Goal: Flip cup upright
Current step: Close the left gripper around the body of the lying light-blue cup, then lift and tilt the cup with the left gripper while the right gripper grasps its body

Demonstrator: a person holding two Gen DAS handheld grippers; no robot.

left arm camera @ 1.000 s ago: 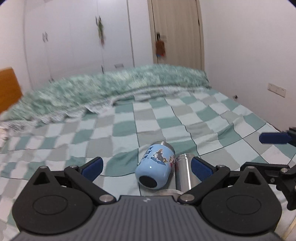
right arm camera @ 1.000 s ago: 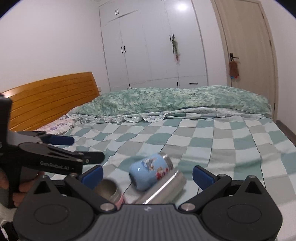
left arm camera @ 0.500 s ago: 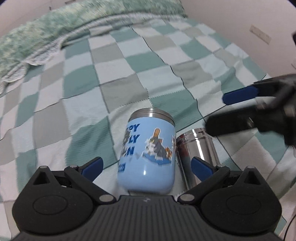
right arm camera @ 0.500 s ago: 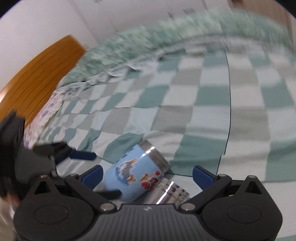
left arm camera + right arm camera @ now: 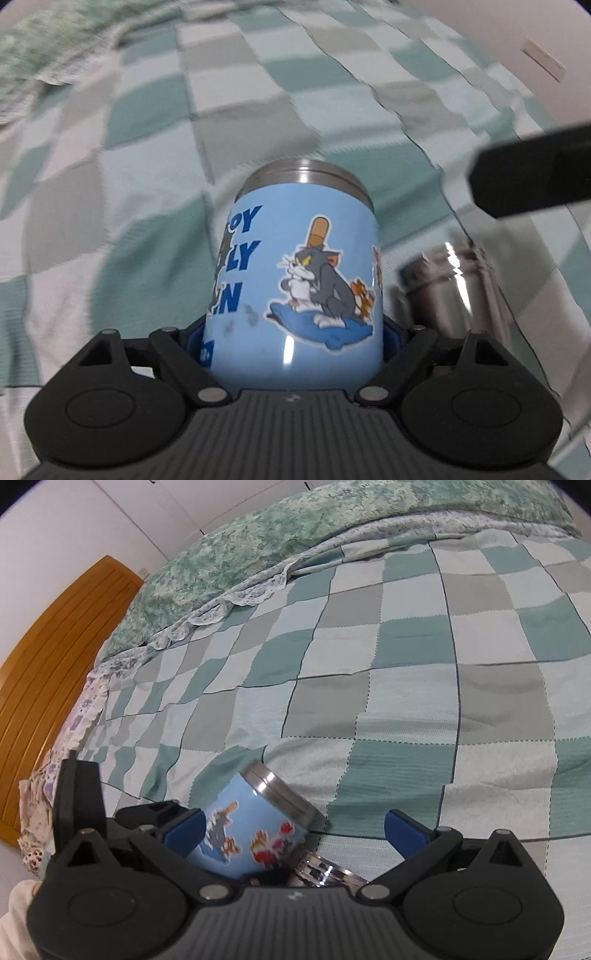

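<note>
A light blue cartoon cup (image 5: 295, 280) with a steel rim lies on its side on the checked bedspread (image 5: 147, 155), rim pointing away. My left gripper (image 5: 293, 343) is shut on the cup's base end, jaws pressed on both sides. The cup also shows in the right wrist view (image 5: 255, 827). My right gripper (image 5: 295, 830) is open, hovering above the cup and a steel cup (image 5: 325, 871) beside it. One right finger (image 5: 532, 177) shows in the left wrist view.
A steel cup (image 5: 454, 291) lies just right of the blue cup. A rumpled green quilt (image 5: 295, 528) lies at the far end of the bed. A wooden headboard (image 5: 48, 664) stands at the left.
My left gripper moved in and closed on the blue cup's base. My right gripper tilted down and came closer over both cups, still open.
</note>
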